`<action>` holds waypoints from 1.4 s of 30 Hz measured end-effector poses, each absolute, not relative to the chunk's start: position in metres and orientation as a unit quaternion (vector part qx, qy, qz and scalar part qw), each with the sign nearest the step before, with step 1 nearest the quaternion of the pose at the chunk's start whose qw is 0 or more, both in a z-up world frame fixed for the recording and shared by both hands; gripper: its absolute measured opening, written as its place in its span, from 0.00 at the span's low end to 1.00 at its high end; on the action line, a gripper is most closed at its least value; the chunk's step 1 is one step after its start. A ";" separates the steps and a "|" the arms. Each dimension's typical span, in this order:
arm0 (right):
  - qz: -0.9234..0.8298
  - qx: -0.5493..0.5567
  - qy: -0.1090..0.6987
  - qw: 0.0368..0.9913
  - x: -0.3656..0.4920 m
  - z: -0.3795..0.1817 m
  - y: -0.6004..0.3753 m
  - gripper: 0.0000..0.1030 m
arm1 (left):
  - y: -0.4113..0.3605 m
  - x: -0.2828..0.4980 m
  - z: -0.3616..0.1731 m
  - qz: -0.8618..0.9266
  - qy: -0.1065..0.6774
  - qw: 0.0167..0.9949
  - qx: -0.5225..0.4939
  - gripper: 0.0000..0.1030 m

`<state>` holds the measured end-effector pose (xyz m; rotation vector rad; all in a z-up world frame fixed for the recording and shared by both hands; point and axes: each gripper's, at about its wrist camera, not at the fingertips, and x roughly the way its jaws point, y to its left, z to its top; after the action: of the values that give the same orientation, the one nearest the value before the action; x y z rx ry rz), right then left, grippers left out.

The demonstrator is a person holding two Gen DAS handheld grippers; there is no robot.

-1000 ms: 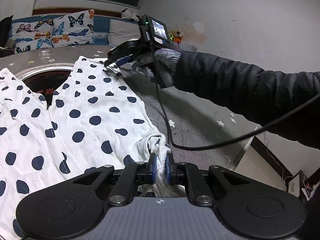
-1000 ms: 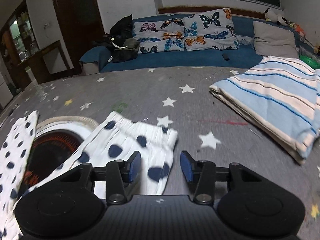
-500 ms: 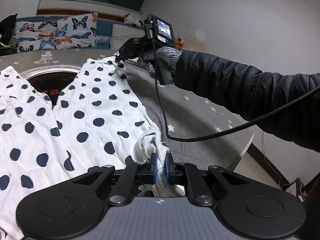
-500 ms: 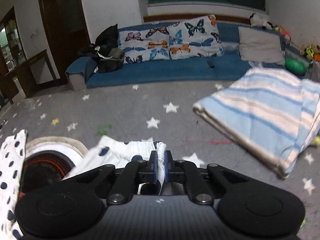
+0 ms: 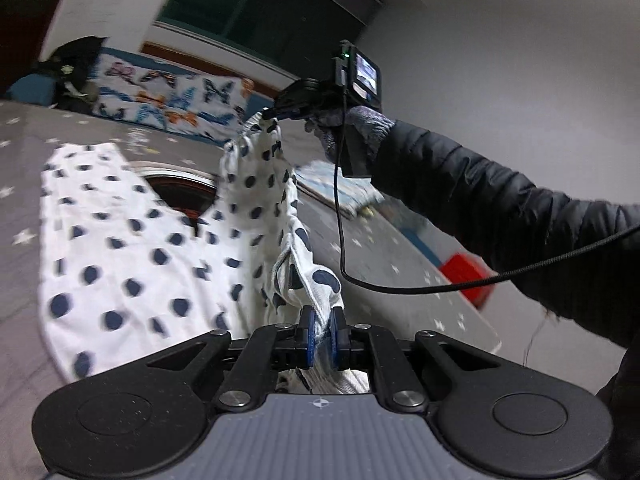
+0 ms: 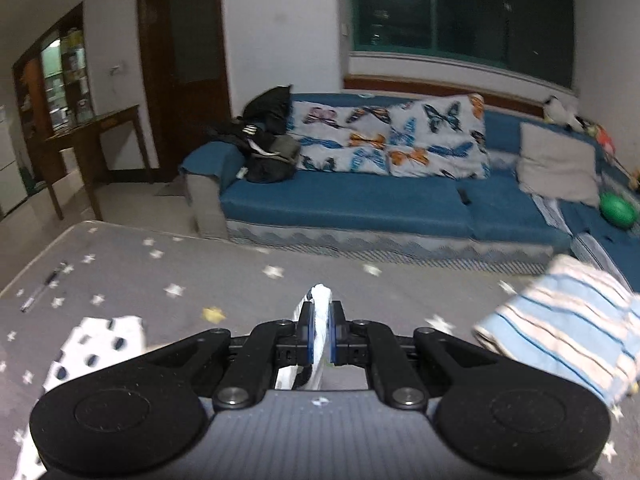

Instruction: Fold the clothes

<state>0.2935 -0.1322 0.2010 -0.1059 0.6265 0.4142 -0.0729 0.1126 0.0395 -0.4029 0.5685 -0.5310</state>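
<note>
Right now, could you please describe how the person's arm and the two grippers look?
Both grippers, left gripper and right gripper, are black linkages with blue pads on grey ribbed bodies. The right arm wears a black puffer sleeve and grey knit glove; a black cable hangs from its camera.

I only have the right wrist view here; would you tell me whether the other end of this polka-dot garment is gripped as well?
Observer: Yes, the left gripper is shut on the polka-dot garment at its near end.
Operator: Is the whole garment off the bed?
Observer: No, one leg hangs lifted between both grippers; the other lies flat on the grey star-print cover.
Operator: And my gripper's hold?
Observer: The right gripper pinches the far hem, raised.
</note>
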 end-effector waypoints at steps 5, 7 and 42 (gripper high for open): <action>0.220 -0.075 0.307 0.923 0.291 0.208 -0.061 0.06 | 0.146 -0.095 0.039 -0.227 0.260 0.910 -0.229 0.08; 0.224 -0.081 0.309 0.921 0.290 0.207 -0.035 0.06 | 0.156 -0.101 0.036 -0.216 0.260 0.910 -0.240 0.08; 0.378 -0.147 0.414 0.815 0.236 0.112 0.142 0.17 | 0.206 -0.128 0.009 -0.147 0.281 0.901 -0.297 0.09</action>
<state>0.2364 0.1419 0.1119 -0.3125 0.8838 0.8064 -0.1282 0.2056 0.0090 -0.6135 0.5819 -0.3032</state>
